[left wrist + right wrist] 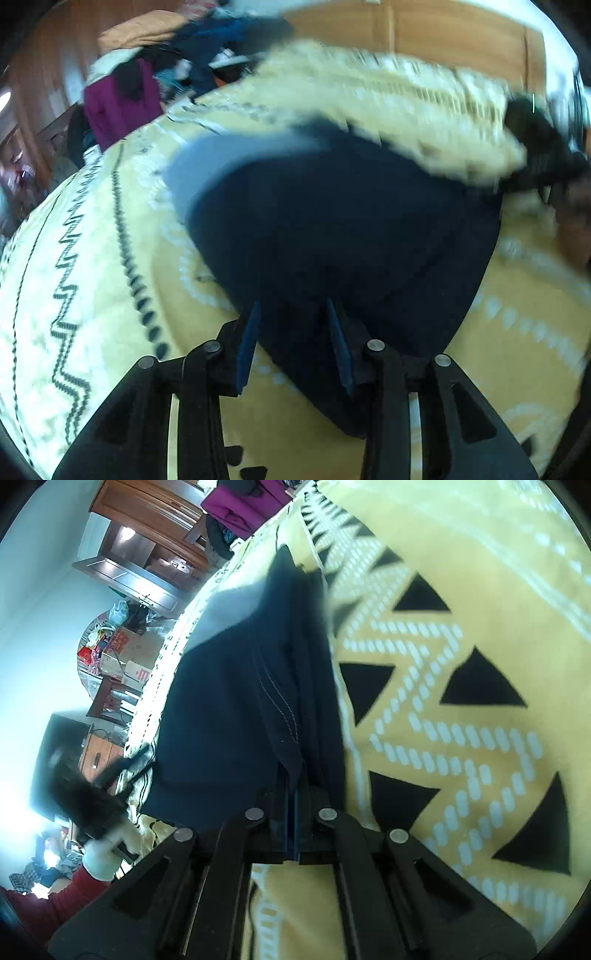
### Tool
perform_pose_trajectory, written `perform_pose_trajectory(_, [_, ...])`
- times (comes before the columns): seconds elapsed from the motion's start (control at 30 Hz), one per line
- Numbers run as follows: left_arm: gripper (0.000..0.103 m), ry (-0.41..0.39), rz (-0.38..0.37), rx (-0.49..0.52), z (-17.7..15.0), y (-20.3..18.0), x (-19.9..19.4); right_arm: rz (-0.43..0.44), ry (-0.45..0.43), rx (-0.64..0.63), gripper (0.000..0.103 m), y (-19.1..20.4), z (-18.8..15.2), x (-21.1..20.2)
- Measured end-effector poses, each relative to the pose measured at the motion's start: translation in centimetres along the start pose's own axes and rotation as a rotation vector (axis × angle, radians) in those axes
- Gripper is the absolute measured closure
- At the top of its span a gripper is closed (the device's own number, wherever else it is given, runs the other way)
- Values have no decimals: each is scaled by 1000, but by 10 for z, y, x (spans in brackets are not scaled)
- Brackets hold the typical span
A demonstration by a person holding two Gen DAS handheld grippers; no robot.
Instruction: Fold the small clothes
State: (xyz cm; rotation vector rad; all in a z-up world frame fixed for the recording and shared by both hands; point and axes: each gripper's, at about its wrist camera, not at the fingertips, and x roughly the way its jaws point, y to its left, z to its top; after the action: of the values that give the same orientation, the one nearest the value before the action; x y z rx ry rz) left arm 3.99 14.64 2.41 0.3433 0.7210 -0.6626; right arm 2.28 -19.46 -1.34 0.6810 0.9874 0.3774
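Left gripper [291,314] spread, empty, over navy garment [351,221] flat on yellow blanket [92,258]. Right gripper [293,786] clamped on garment edge (thin bite); hem may slip, fold skew if left lags

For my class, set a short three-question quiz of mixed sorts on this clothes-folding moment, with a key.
1. True or false: the right gripper is shut on the dark navy garment.
2. Multiple choice: the left gripper is (a) open, with the garment lying beneath and between its fingers, (b) shut on a purple cloth, (c) out of view.
3. Fill in: the garment lies on a ______ patterned bedspread with black triangles.

Key
1. True: its jaws are closed on a stitched edge of the fabric.
2. (a): the fingers stand apart; whether they touch the cloth cannot be told.
3. Yellow.
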Motion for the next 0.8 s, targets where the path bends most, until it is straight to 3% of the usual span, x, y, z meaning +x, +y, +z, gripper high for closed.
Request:
perform_pose_trajectory(0.1, [64,-88,26,-15,18,8,-9,15,-17,11,103,-3,-4,3])
perform_pose_trajectory(0.17, [64,-100,31,11,34,9,6,17,-31,4,103,-4,-7,2])
perform_pose_trajectory(0.2, [64,-89,31,27,39,8,17,17,-37,-2,103,-6,-9,1])
perform_pose_trajectory(0.27, [50,24,12,50,37,14,64,22,-48,0,103,-9,-12,2])
perform_pose_trajectory(0.3, [49,59,0,53,32,16,79,27,-50,4,103,-10,-13,3])
perform_pose_trajectory(0.33, [48,55,-27,39,30,21,88,41,-55,12,103,-13,-13,3])
perform_pose_trajectory(0.4, [55,55,-45,15,38,27,87,60,-60,22,103,-15,-14,3])
perform_pose_trajectory(0.43, [65,35,-39,15,46,27,81,72,-62,25,103,-18,-15,3])
perform_pose_trajectory(0.53, [67,-60,-44,-30,65,39,62,85,-62,30,103,-20,-15,4])
perform_pose_trajectory(0.63, [67,-99,-25,-50,98,62,80,94,-63,35,103,-20,-17,4])
perform_pose_trajectory(0.7, [67,-72,-13,-43,114,72,105,102,-65,36,103,-21,-17,3])
perform_pose_trajectory(0.77, [47,34,0,-57,121,89,148,111,-67,38,103,-24,-17,3])
perform_pose_trajectory(0.8, [47,84,9,-53,119,95,167,111,-67,37,103,-25,-17,3])
